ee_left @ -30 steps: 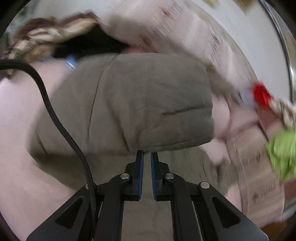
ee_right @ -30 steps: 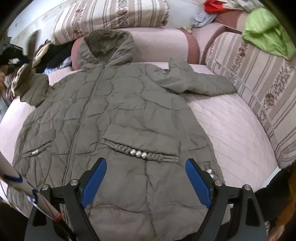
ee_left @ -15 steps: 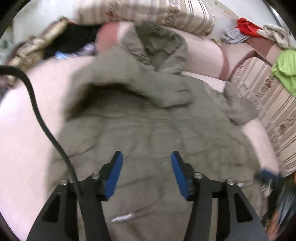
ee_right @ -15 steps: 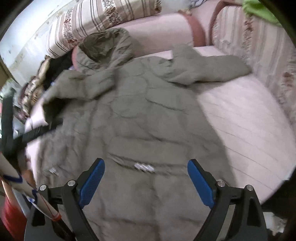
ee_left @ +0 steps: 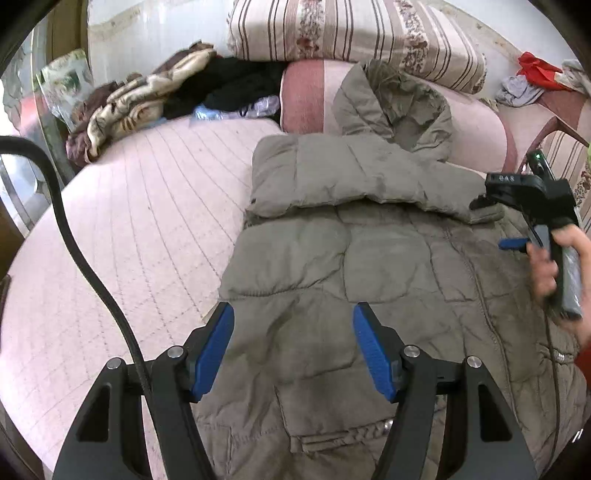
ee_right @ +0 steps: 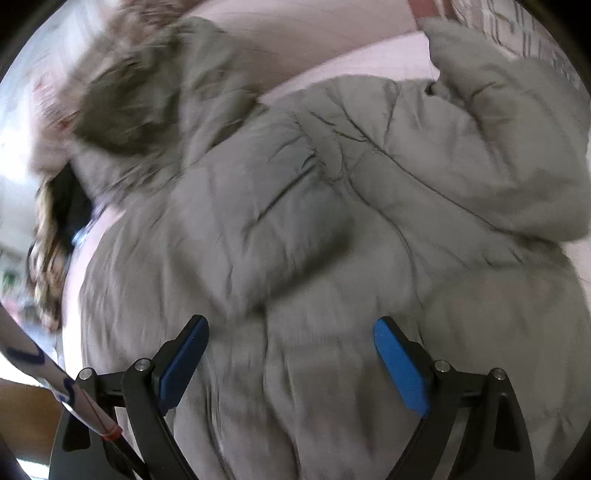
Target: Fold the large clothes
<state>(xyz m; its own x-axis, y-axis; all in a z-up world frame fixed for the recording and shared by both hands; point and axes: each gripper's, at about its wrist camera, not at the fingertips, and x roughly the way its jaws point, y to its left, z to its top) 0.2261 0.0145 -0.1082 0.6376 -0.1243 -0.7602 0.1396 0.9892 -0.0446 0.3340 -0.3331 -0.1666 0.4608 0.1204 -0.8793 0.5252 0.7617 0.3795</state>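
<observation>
1. The coat [ee_left: 369,266] lies flat with its front up on the pink bed cover [ee_left: 147,206], toward the right side of the bed, and its hood [ee_left: 399,99] rests against the pink bolster [ee_left: 306,96] at the head edge.
2. One sleeve [ee_left: 332,177] is folded across the chest; the other sleeve [ee_right: 509,147] lies out to the side.
3. My left claw [ee_left: 293,347] hangs over the lower left part of the coat, wide open, and it holds nothing.
4. My right claw [ee_right: 291,363] is also wide open and empty, close above the chest of the coat. This view is blurred, so I cannot tell if it touches the cloth.
5. I think the step now is to fold the second sleeve. To do it well I would grip near the cuff, take only the sleeve cloth, and lay it flat over the first sleeve without dragging the body.
6. The padding is thick and may spring back, so I would press the fold down.
7. At the head edge there is a striped cushion [ee_left: 351,33], and at the far left corner a pile of blankets and dark clothes [ee_left: 155,96].
</observation>
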